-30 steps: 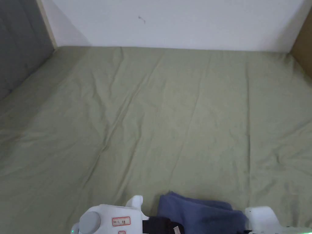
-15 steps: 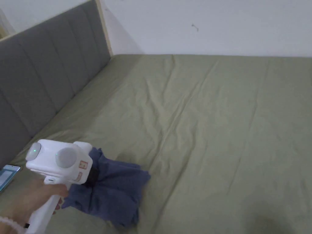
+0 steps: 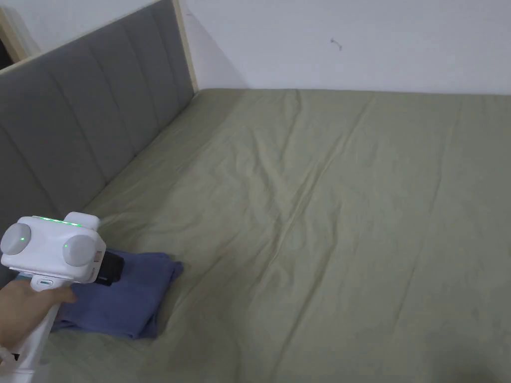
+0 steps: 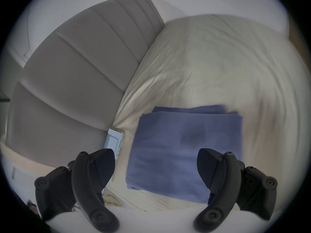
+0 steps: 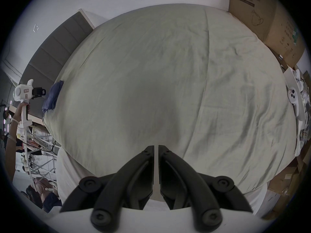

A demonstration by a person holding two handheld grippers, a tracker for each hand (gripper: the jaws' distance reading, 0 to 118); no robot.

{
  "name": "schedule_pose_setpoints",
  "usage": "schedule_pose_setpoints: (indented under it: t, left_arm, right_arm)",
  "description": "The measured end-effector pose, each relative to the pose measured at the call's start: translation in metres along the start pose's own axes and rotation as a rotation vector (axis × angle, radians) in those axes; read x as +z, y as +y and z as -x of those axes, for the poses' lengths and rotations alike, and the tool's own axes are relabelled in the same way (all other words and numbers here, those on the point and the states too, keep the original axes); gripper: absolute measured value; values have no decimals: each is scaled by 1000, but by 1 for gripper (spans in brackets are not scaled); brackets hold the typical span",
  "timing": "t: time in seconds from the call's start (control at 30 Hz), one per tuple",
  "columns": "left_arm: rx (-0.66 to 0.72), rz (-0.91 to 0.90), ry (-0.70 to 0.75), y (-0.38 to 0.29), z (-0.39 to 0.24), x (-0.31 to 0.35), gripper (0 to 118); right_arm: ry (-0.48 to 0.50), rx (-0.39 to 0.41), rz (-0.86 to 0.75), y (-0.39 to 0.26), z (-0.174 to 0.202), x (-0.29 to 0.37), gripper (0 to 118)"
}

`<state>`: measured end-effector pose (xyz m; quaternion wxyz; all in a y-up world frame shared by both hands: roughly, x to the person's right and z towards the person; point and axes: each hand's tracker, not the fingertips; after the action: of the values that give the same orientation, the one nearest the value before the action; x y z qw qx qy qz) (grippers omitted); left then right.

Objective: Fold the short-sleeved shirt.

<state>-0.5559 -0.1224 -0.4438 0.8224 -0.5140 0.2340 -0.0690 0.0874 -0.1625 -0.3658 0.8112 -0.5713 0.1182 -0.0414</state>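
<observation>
The short-sleeved shirt (image 3: 120,294) now lies as a compact blue rectangle on the green bedsheet (image 3: 324,209), near the left edge of the bed, close to the grey padded headboard (image 3: 75,129). Half a second ago you were carrying it as a loose bundle clamped in your left gripper (image 3: 112,269); a second ago it sat at the bottom edge of the head view between both tools. So you have moved it aside and set it down.

In the left gripper view your left gripper (image 4: 155,166) has its jaws spread wide, with nothing between them; the shirt (image 4: 185,149) lies flat on the sheet beyond the tips, its layers stacked with one edge peeking out along the far side. A phone (image 4: 113,140) rests just beside the shirt, against the foot of the headboard.

Your right gripper (image 5: 156,154) has its jaws drawn together with a thin slit between them, gripping nothing, over the open middle of the bedsheet (image 5: 168,77), well apart from the shirt (image 5: 53,97). From there you can see your left hand (image 5: 23,108) holding the left gripper (image 5: 42,92) near the bed's corner.

Judging by the tidy rectangle and the release, the folding looks finished and the shirt placed. If you want a cleaner result, the offset far edge is the only part that seems worth squaring up; take care not to snag the top layer when you draw the left tool away.
</observation>
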Motion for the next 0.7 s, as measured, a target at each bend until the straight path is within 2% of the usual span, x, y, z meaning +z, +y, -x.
schedule_pose_setpoints:
  t: [0.03,0.07,0.1,0.13,0.23,0.33,0.53,0.63,0.7]
  left_arm:
    - [27,-12,-32,-2,-3,10,94]
    - [51,-21,-81,-4,-7,20,71]
    - [82,-44,-155,-7,-13,34,25]
    - [114,-77,-208,-8,-20,48,2]
    - [162,-204,-321,-24,-55,102,0]
    - [141,-250,-455,-39,-95,144,0]
    - [91,-405,-466,-74,-169,230,0]
    - [88,-521,-448,-92,-195,272,0]
    - [155,-583,-463,-108,-205,299,0]
  right_arm:
    - [-4,10,-9,0,1,1,6]
    - [-4,18,-16,-1,2,2,6]
    - [4,22,-23,-1,2,4,6]
    - [15,23,-29,-2,2,5,6]
    - [39,16,-46,-4,3,10,6]
    - [61,10,-70,-7,3,17,6]
    - [111,10,-190,-11,0,46,6]
    - [72,50,-307,-11,8,73,6]
    - [11,83,-398,-11,18,97,6]
